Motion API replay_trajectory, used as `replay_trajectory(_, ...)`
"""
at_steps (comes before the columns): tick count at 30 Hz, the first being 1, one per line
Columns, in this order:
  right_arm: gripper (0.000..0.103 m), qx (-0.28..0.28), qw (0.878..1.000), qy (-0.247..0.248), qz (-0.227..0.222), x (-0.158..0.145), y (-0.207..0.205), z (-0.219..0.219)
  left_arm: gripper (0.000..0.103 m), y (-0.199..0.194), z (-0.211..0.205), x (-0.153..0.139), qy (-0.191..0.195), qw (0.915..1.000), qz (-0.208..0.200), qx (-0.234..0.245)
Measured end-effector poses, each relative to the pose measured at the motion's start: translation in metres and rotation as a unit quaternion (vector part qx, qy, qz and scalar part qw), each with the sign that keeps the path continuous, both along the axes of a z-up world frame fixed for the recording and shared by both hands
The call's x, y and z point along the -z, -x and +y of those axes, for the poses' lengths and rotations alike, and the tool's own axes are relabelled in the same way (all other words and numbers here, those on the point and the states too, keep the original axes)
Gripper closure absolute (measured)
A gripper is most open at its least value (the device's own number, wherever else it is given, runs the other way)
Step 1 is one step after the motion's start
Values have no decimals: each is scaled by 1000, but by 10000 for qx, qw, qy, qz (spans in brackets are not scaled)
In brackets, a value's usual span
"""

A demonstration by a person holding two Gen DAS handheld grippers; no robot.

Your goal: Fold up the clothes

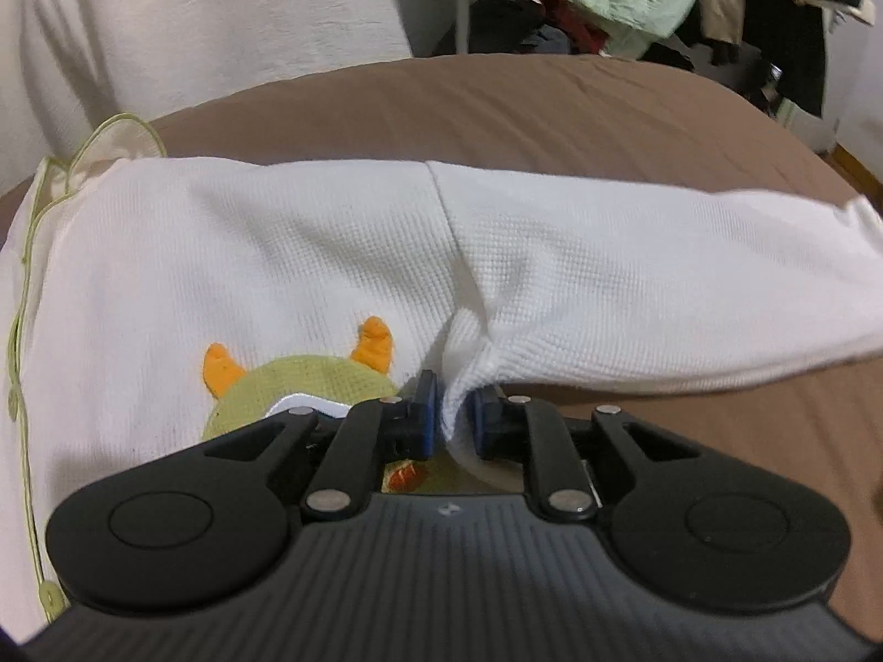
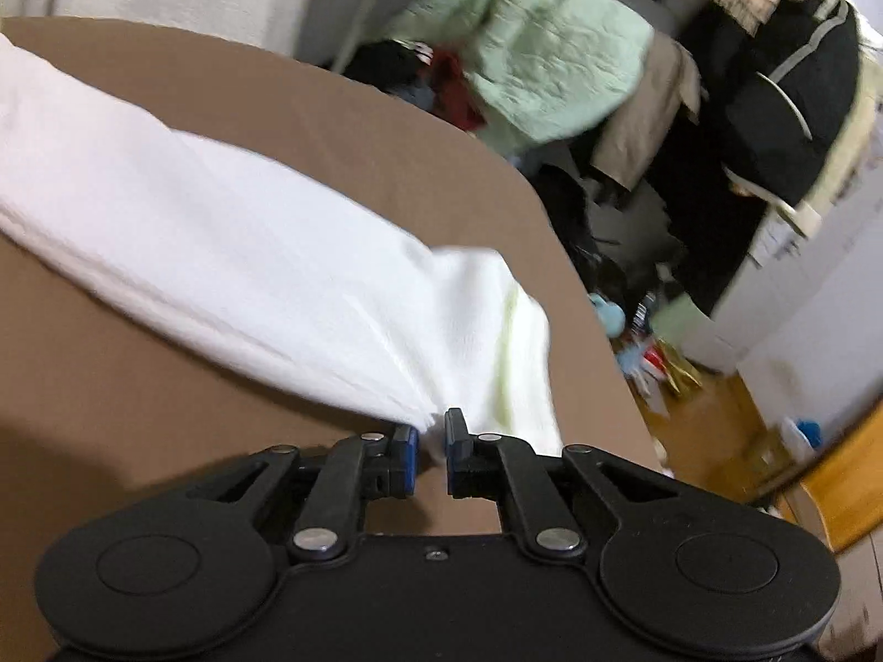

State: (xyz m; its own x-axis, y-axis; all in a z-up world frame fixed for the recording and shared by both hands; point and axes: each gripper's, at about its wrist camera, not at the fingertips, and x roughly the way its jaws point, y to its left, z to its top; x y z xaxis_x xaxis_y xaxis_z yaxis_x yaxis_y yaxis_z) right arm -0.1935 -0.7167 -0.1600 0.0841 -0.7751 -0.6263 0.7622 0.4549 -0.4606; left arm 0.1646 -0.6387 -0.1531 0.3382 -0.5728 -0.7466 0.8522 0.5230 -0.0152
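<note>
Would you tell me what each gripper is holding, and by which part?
Both hold the white waffle-knit garment: the left gripper pinches a bunched fold at the underarm, and the right gripper pinches the sleeve's cuff end.

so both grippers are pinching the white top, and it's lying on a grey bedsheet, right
Not quite: the bedsheet is brown, not grey, as both wrist views show. The rest holds: the left gripper pinches a fold of the white top near its underarm, and the right gripper pinches the end of its sleeve.
</note>
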Motion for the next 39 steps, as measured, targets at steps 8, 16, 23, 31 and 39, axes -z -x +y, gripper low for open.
replay_trajectory(8, 34, 536, 8904, -2333, -3872, -31, 73, 0, 83, -5, -6, 0, 62, 10000, 51, -48)
replay_trajectory(16, 13, 1724, 8709, -2098, -4095, -5, 39, -74, 92, -26, -18, -1, 282, 9984, 441, -197)
replay_trajectory(23, 95, 1019, 9659, -480, -2333, -56, -20, -111, 97, -14, -18, -23, 883, 9952, 377, 177)
replay_trajectory(31, 95, 735, 9667, 698, -2349, -126, -9, -137, 74, 4, -59, -26, 714, 9918, 854, 634)
replay_trajectory(39, 50, 993, 9802, -281, -1688, -45, -33, -162, 28, 5, 1, -61, 112, 9949, 522, 852)
